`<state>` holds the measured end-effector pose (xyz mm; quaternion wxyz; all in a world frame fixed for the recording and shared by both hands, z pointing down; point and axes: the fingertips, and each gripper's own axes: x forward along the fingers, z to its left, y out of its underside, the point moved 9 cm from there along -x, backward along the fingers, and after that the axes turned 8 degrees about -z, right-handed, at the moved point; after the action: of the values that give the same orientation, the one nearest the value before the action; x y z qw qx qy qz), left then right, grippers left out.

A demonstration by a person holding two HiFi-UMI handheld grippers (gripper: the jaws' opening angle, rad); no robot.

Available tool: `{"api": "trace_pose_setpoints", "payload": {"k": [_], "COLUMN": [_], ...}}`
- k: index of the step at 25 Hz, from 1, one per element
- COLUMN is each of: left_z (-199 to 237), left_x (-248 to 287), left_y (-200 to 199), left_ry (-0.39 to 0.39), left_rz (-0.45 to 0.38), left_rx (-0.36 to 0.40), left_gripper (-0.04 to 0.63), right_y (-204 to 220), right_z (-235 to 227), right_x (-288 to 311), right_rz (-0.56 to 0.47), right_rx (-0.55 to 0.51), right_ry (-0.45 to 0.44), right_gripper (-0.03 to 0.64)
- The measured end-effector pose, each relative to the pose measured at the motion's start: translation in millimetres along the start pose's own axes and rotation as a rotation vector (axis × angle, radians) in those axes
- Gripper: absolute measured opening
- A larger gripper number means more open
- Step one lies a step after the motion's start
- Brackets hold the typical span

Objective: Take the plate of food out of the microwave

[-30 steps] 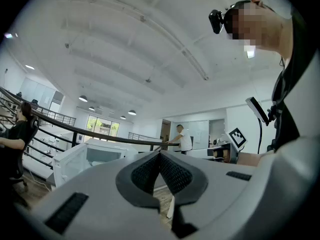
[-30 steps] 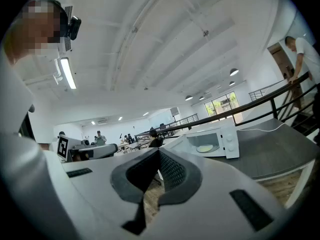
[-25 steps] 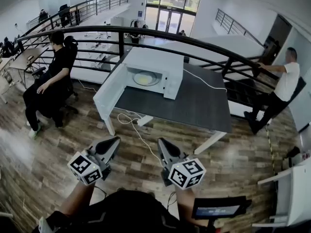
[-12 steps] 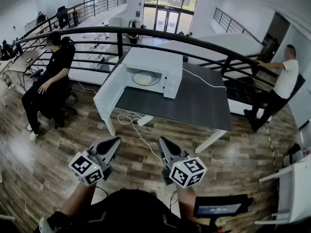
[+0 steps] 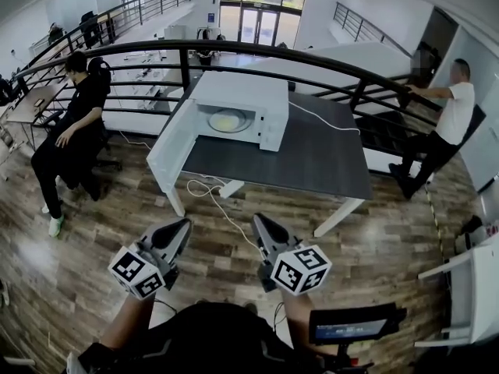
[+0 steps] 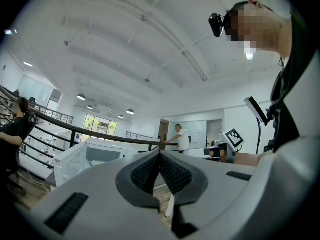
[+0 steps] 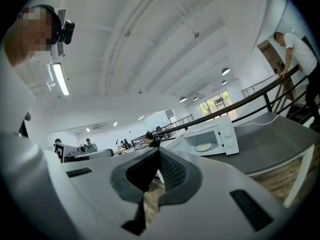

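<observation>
Head view: the plate of food (image 5: 226, 121) is a pale round plate with a flat yellowish helping on it. It lies on the floor of the cavity of the white microwave (image 5: 261, 92), well ahead of both grippers and a little to the left of the line between them. The microwave's door (image 5: 168, 142) hangs wide open and swings out toward the left gripper's side. The microwave stands at the far left corner of a dark grey table (image 5: 312, 158), whose near edge lies between the grippers and the oven. A white cable (image 5: 212, 197) trails from under the table across the wooden floor toward the grippers.

The left gripper (image 5: 185, 224) and the right gripper (image 5: 258, 224) are held side by side, apart from each other, both pointing toward the table and touching nothing. In the left gripper view the jaws are pressed together at the tips with nothing between them, and the microwave shows ahead to their left. In the right gripper view the jaws are likewise closed and empty, and the plate sits in the lit cavity ahead to their right.

Beyond the left gripper a person (image 5: 74, 123) sits on a chair. Beyond the right gripper another person (image 5: 448, 123) leans on the dark railing (image 5: 234, 49).
</observation>
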<state>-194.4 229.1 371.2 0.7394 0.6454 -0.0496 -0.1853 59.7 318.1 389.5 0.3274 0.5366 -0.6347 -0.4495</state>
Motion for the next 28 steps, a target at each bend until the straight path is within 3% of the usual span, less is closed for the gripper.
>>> {"api": "trace_pose_setpoints", "payload": {"k": [14, 28], "left_z": [29.6, 85.9], "left_x": [-6.2, -33.2], "left_y": [2.4, 5.7], "left_ry": [0.032, 0.085], "left_rz": [0.010, 0.006], "left_rx": [-0.015, -0.044], "left_gripper": [0.005, 0.005], "right_y": [10.7, 33.9], "right_z": [17.3, 49.5], "right_x": [25.2, 59.5], "right_rz": [-0.003, -0.017], "right_rx": [0.031, -0.002], "right_ry": [0.004, 0.067], "right_gripper": [-0.002, -0.001]}}
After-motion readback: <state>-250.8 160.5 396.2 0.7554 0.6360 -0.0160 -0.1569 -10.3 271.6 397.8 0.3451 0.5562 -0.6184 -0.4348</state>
